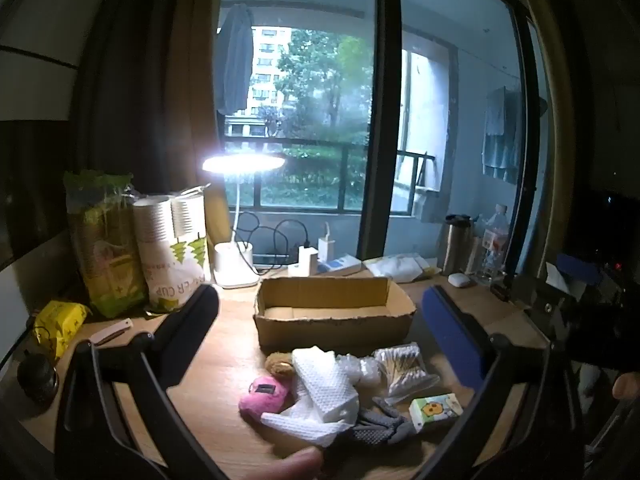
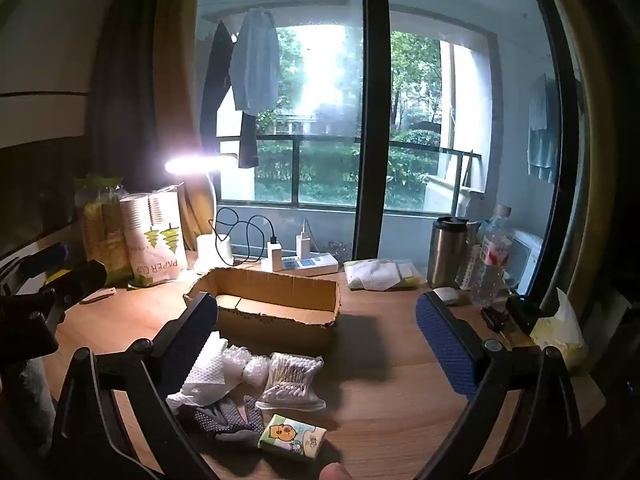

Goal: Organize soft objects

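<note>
An empty open cardboard box (image 1: 334, 312) (image 2: 276, 312) stands on the wooden desk (image 1: 224, 360). In front of it lies a pile: a pink plush toy (image 1: 264, 396), a brown plush (image 1: 278, 363), a white cloth pack (image 1: 324, 384) (image 2: 206, 376), bubble wrap (image 1: 356, 368) (image 2: 244, 366), a bag of cotton swabs (image 1: 404, 368) (image 2: 292, 380), grey dotted gloves (image 1: 376, 426) (image 2: 228, 416) and a small tissue pack (image 1: 434, 410) (image 2: 292, 438). My left gripper (image 1: 320, 344) is open above the pile. My right gripper (image 2: 316, 340) is open and empty, right of the pile.
A lit desk lamp (image 1: 240, 208), paper cup sleeves (image 1: 172, 252), a green bag (image 1: 104, 240) and a yellow packet (image 1: 60, 326) stand at back left. A power strip with chargers (image 2: 300, 260), a steel tumbler (image 2: 446, 252), a water bottle (image 2: 492, 256) and a white packet (image 2: 380, 274) are at the back.
</note>
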Tool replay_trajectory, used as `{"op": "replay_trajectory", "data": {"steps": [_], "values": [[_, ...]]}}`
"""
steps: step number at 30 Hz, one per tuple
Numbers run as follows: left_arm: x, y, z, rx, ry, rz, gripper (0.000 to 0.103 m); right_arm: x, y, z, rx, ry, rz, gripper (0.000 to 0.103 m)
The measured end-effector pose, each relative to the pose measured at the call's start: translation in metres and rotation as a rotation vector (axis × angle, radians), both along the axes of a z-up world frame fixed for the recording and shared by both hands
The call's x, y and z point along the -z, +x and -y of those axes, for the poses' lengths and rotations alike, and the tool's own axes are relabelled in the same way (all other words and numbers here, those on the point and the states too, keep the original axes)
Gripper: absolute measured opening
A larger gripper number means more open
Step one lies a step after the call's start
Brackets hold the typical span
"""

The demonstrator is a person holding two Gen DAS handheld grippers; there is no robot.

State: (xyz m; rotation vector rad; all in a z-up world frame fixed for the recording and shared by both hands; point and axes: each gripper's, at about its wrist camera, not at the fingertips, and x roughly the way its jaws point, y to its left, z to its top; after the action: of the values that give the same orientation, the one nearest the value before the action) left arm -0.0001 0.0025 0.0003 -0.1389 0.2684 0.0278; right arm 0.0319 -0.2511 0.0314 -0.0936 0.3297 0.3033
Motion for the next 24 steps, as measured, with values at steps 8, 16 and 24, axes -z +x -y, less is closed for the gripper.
{"op": "replay_trajectory", "data": {"steps": [8,16,24], "values": [[-0.0004,-0.0021,-0.0035,-0.012,0.028,0.02,0.102,0.0008,0.0001,-0.0045,-0.002,-0.009,0.002,0.101],[-0.0008,-0.003,-0.0016,-0.027,0.023,0.018,0.103,0.0054,0.0009,-0.0084,-0.002,-0.004,-0.007,0.101],[0.001,-0.0017,-0.001,-0.013,0.007,0.01,0.103,0.0051,0.0025,-0.002,-0.007,0.009,-0.011,0.101]]}}
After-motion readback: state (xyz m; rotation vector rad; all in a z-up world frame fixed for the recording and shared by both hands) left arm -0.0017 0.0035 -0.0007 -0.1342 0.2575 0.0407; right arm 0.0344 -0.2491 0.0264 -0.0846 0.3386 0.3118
